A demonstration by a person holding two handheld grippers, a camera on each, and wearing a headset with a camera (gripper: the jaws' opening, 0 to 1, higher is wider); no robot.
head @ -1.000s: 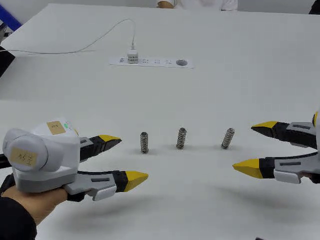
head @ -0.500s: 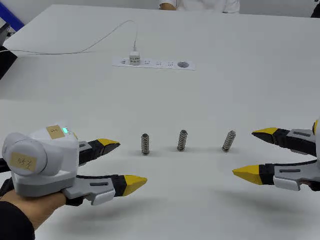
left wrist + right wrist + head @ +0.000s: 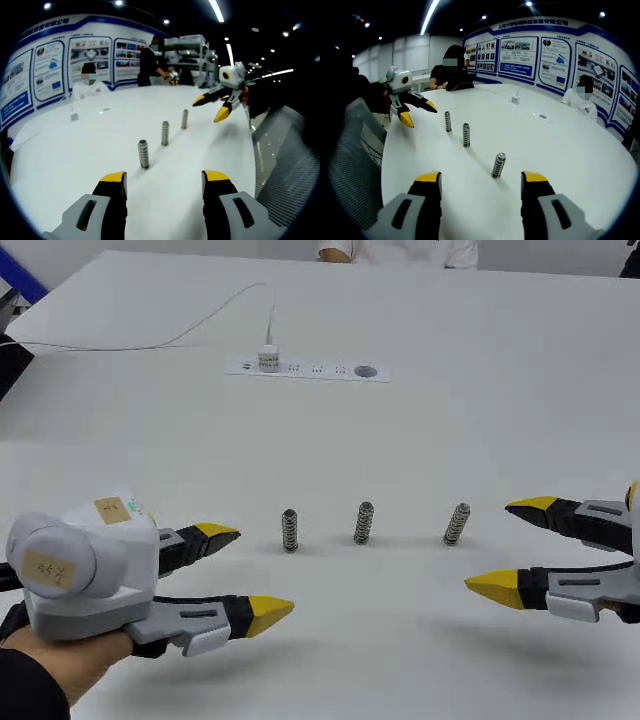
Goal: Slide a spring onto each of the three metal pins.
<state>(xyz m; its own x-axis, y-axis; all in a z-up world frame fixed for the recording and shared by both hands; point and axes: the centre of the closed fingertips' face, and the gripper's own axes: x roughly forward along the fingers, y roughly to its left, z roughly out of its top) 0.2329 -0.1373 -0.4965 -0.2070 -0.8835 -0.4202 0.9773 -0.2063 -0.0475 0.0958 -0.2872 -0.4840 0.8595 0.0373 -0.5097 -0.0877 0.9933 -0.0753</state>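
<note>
Three coiled metal springs stand upright in a row, side by side and apart, on the wide white surface (image 3: 500, 390): the left spring (image 3: 289, 530), the middle spring (image 3: 364, 523) and the right spring (image 3: 457, 524). The left gripper (image 3: 262, 569) is just left of the row and nearer the person, and the right gripper (image 3: 488, 545) is to its right. Far behind the springs lies a flat white plastic power strip (image 3: 320, 369), with a small white plug (image 3: 267, 359) at its left end.

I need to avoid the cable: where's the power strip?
Head view: the power strip lies on the table beyond the three springs, slightly left of them.
</note>
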